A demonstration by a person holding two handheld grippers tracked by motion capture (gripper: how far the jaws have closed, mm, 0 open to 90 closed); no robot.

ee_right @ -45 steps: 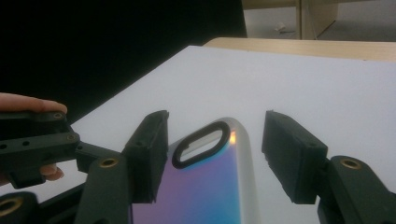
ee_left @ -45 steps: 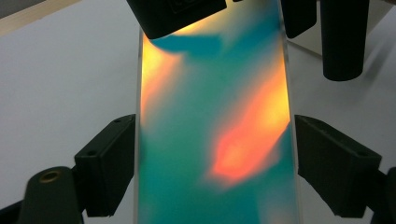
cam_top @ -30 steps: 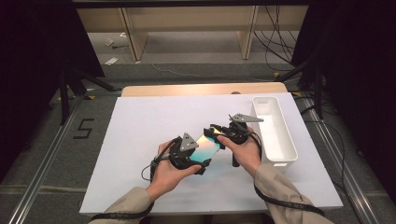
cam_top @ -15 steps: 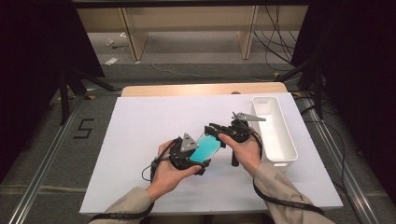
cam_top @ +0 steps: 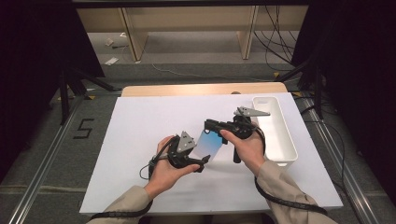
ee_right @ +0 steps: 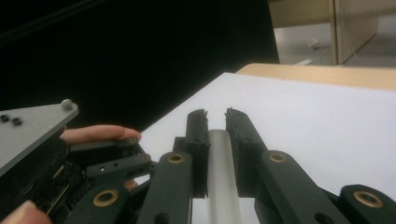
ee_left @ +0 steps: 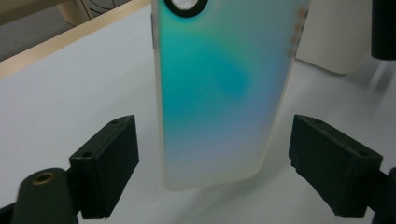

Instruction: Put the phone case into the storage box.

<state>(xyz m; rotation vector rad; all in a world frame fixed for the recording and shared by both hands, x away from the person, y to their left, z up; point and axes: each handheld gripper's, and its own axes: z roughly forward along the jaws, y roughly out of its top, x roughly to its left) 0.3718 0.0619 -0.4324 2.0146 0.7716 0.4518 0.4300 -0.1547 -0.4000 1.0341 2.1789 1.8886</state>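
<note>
A translucent phone case point(cam_top: 209, 145) with a teal-to-white tint hangs tilted over the white table sheet point(cam_top: 140, 135). My right gripper point(cam_top: 208, 126) is shut on its upper edge. Its jaws have just been closing, and the right gripper view shows the right gripper point(ee_right: 215, 116) pinching the case's pale rim point(ee_right: 219, 172). My left gripper point(cam_top: 204, 156) is at the case's lower end. In the left gripper view the case point(ee_left: 219, 93) stands between the left gripper's point(ee_left: 212, 154) wide-apart pads point(ee_left: 109, 163), touching neither.
A long white bin point(cam_top: 286, 140) stands on the sheet right of the right hand. The wooden table edge point(cam_top: 187, 89) runs along the back. Dark frame legs and cables stand beyond the table.
The right gripper has risen a little with the case's upper edge, so the case tilts up more steeply. The left hand has stayed put.
</note>
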